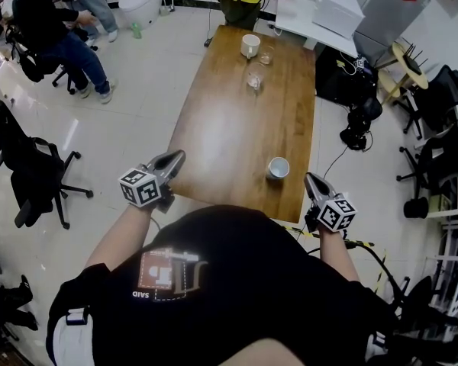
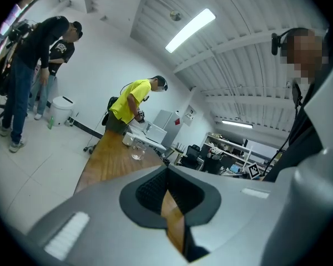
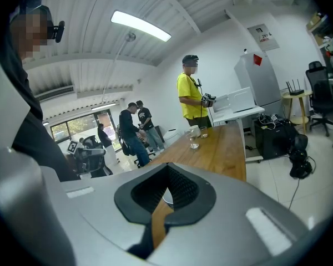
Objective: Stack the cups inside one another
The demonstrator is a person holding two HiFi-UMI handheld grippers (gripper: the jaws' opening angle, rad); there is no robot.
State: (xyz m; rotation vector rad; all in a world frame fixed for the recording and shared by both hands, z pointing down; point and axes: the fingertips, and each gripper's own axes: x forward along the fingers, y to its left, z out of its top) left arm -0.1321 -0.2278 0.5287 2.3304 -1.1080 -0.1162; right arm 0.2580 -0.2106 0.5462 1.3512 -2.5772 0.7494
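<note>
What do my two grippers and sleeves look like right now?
Both the left gripper and right gripper are silver-grey with dark ribbed pads. Each carries a white cube with black square markers. The person wears a black short-sleeved shirt.

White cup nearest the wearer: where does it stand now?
Head view: the white cup stands on the wooden table, near right part, just beyond the right gripper, far from the mug at the far end.

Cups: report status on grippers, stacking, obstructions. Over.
Left gripper and right gripper shut, empty. White cup near; mug, two glasses far, unstacked. Nothing blocking.
</note>
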